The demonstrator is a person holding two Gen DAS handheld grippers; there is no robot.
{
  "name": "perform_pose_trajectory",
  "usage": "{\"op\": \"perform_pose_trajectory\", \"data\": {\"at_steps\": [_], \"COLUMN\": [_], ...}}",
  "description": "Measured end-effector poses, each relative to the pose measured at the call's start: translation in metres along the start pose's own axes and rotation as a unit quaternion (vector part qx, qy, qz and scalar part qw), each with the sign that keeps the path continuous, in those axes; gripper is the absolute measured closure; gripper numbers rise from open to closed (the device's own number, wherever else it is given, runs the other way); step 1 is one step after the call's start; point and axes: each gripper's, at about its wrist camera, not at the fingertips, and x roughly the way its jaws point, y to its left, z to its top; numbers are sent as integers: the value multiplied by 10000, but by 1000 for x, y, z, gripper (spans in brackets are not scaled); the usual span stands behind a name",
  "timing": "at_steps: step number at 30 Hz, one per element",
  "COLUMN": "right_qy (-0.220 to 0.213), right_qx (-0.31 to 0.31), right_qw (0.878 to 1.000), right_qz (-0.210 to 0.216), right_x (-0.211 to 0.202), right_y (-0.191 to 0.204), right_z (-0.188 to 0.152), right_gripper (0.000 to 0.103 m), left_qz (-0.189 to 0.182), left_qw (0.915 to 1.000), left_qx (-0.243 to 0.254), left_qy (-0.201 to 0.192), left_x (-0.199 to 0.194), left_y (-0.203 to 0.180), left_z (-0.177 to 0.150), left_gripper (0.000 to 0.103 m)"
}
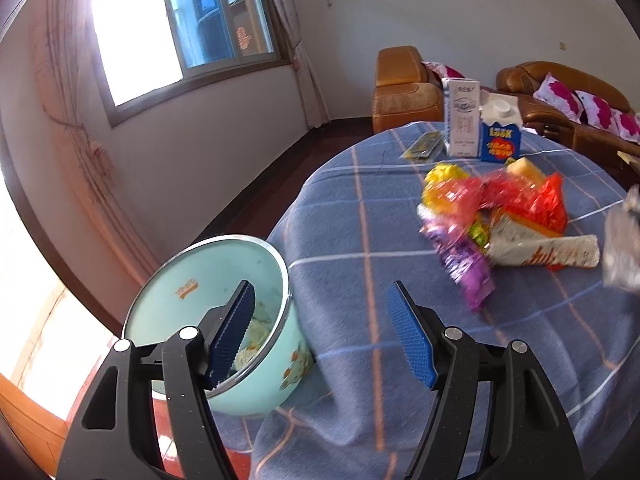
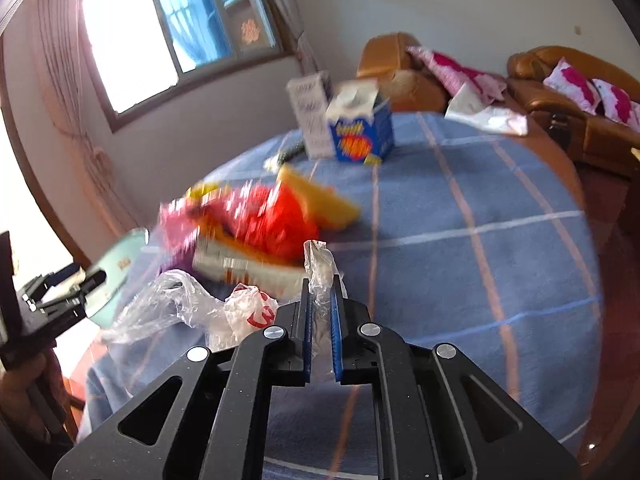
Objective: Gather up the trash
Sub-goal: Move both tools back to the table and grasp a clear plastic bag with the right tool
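Note:
A pile of colourful snack wrappers [image 1: 496,216] lies on the blue checked tablecloth [image 1: 360,208]; it also shows blurred in the right wrist view [image 2: 256,224]. A mint green pot [image 1: 208,280] sits at the table's left edge. My left gripper [image 1: 320,300] is open and empty, its left finger over the pot's mouth. My right gripper [image 2: 321,284] is shut on a clear plastic bag [image 2: 320,264], which trails left over the cloth beside a white bag with red print [image 2: 252,312].
A white carton [image 1: 462,118] and a blue box [image 1: 500,136] stand at the table's far side, with a flat dark packet [image 1: 424,146] beside them. Brown leather sofas [image 1: 560,92] with pink cushions stand behind. White paper [image 2: 488,116] lies at the far right table edge.

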Motion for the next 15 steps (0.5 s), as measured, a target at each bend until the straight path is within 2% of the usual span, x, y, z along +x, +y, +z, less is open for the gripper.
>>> {"op": "perform_pose_trajectory", "data": {"at_steps": [5, 10, 13, 14, 15], "right_qy": [-415, -462, -466, -463, -462], "right_qx": [165, 318, 284, 274, 268], "right_qw": [9978, 9961, 9959, 9960, 9960], "right_qz": [-482, -679, -715, -715, -711], "right_x": [-17, -15, -11, -8, -7], "right_y": [-27, -48, -50, -51, -51], "right_z": [15, 15, 13, 13, 13], "right_gripper": [95, 95, 94, 94, 94], "left_qz": [-244, -381, -430, -467, -521], "left_qw": [9993, 9979, 9976, 9973, 9970], "left_qx": [231, 481, 546, 564, 573], "left_qy": [-140, -199, -77, -4, 32], "left_x": [4, 20, 36, 42, 45], "left_y": [-31, -64, -73, -76, -78], "left_z": [18, 35, 39, 40, 40], "left_gripper": [35, 35, 35, 37, 48]}}
